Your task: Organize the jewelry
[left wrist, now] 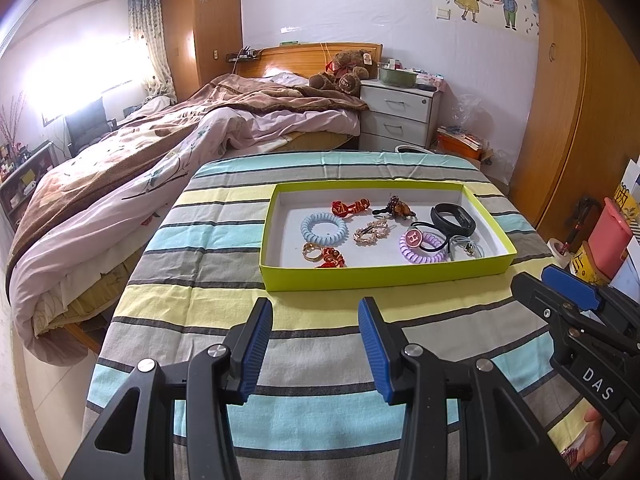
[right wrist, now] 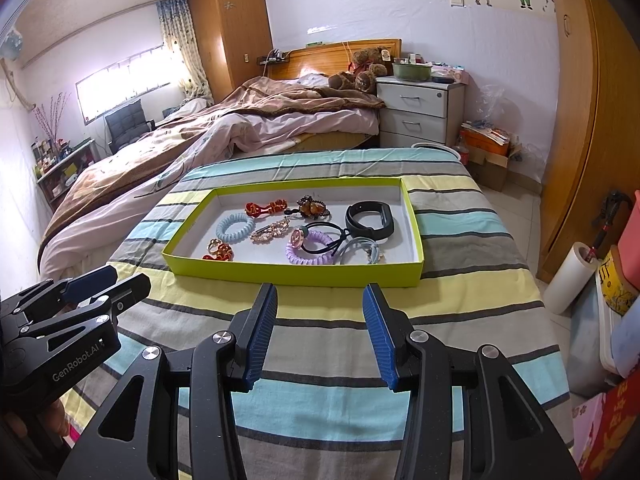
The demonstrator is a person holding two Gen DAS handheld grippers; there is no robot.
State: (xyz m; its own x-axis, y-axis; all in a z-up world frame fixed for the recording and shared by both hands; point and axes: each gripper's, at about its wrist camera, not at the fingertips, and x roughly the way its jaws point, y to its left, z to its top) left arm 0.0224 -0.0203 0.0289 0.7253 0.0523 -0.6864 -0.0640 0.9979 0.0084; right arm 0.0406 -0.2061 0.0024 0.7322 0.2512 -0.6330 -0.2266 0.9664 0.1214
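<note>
The striped worktop [left wrist: 208,240] carries a lime-green tray [left wrist: 384,276], and all the jewelry lies inside it — black band [left wrist: 454,218] at its far right, blue coil tie [left wrist: 323,229] left, purple coil tie [left wrist: 424,252] near its front wall. Both claws, left claw [left wrist: 316,344] and right claw [right wrist: 320,334], hover short of the tray, jaws spread, empty. This fits sorting about to start or just finished — I cannot tell which.

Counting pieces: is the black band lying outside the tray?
No, the black band lies inside the green tray, near its right wall.
</note>
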